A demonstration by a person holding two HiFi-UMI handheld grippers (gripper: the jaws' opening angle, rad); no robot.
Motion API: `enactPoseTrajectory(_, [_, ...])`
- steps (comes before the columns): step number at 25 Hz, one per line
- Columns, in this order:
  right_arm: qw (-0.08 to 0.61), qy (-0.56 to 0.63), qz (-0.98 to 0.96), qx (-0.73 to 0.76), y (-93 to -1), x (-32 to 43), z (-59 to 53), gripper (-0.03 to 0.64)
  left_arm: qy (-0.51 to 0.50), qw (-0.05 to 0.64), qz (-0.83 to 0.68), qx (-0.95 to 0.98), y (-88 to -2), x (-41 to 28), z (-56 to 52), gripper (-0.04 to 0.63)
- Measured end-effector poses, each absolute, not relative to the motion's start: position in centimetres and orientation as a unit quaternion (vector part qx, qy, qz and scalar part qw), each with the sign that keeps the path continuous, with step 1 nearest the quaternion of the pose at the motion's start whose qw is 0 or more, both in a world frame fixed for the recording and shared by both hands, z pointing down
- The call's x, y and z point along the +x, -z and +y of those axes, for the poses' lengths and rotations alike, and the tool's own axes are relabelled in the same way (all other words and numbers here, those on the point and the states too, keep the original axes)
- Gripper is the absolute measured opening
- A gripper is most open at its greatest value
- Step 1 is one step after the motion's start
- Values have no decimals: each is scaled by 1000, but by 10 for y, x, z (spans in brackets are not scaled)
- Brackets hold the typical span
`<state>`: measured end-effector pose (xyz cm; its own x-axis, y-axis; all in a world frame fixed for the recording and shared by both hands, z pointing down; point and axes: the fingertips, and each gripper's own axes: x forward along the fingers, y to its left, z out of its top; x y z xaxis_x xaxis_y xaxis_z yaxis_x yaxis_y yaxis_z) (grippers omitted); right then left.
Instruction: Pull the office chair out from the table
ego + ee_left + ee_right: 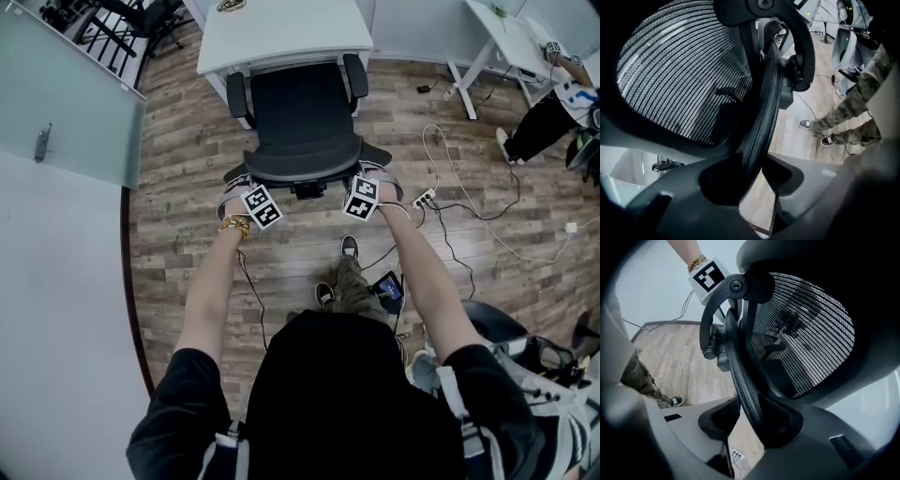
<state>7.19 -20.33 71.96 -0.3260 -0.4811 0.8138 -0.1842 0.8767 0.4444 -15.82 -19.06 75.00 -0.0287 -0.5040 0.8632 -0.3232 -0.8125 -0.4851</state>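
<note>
The left gripper (757,171) clamps its two jaws on the ribbed upper rim (761,126) of the office chair (302,122), the black edge running up between them. The right gripper (750,420) grips the same rim (740,371) at the backrest's other top corner, its jaws closed on the edge beside the grey mesh (806,333). Seen from the head view, both grippers sit side by side on the top of the backrest, their marker cubes (262,206) facing up, the person's arms reaching forward to them. The chair stands on the wood floor (178,150) with its backrest towards the person and the front of its seat and its armrests (236,94) at the edge of the white table (281,33). A power strip (424,199) and cables lie on the floor to the right.
</note>
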Motion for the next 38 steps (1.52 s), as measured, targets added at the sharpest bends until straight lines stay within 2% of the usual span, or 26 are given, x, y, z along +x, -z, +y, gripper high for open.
enactPoseTrajectory(38, [540, 135, -800, 226, -722, 58, -147, 132, 648, 95, 294, -696, -752, -172, -147, 166])
